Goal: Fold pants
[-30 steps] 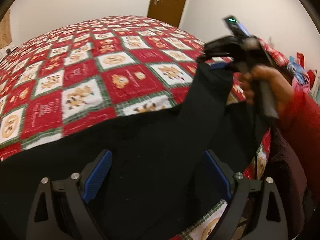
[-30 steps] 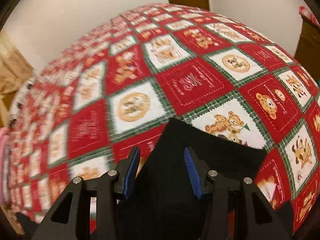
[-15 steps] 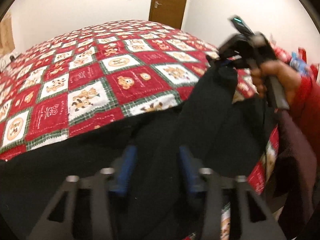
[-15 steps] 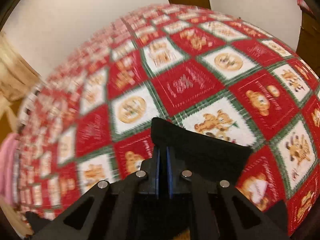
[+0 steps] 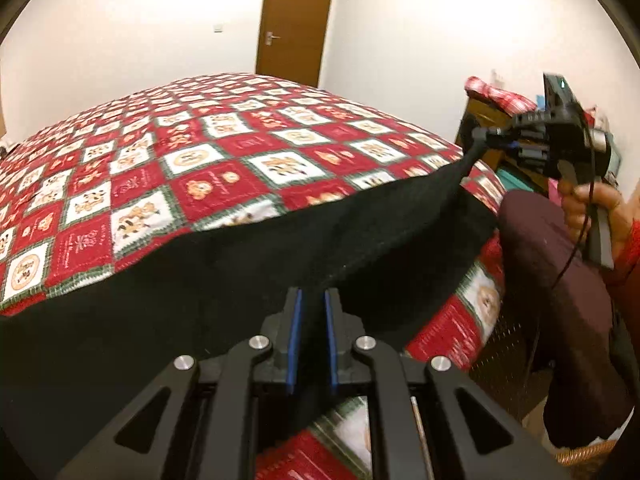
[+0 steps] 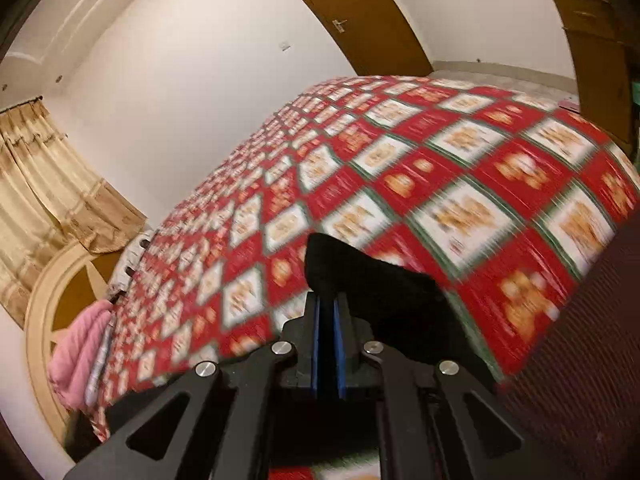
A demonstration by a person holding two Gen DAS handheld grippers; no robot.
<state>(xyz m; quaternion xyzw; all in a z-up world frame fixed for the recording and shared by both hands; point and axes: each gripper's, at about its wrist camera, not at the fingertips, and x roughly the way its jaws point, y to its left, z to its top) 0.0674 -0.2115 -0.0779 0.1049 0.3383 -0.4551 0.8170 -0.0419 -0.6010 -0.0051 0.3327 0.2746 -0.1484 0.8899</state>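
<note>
Left hand-held gripper (image 5: 311,300) sits at the bottom centre of the left wrist view with its blue pads (image 5: 295,336) drawn close together, pinching the near edge of the black pants (image 5: 240,280). The cloth runs between the pads and spreads as a wide dark band across the lower half of that frame, from the left border up toward the right.

At the upper right of the same view the right hand-held gripper (image 5: 478,136) holds a far corner of the pants, and the fabric rises to it in a taut, narrowing strip. A hand (image 5: 592,208) in a red sleeve (image 5: 628,248) grips its handle, and a thin black cable (image 5: 580,224) hangs down from the device. Below that hand a dark maroon cloth shape (image 5: 560,288) fills the right side; I cannot tell what it is.

In the right wrist view the right hand-held gripper (image 6: 328,304) is at lower centre, its blue pads (image 6: 316,344) pressed together on a bunched fold of the black pants (image 6: 360,280), which pokes up just above the fingertips.

The pants lie over the near edge of a bed (image 5: 224,152) covered in a red, white and green checked quilt with bear prints. This frame is blurred across the quilt (image 6: 460,184).

Behind the bed stands a white wall with a brown door (image 5: 294,20) at top centre of the left wrist view. In the right wrist view, beige curtains (image 6: 36,184) hang at the left, with a pink cloth (image 6: 76,356) below them by the bed's edge.
</note>
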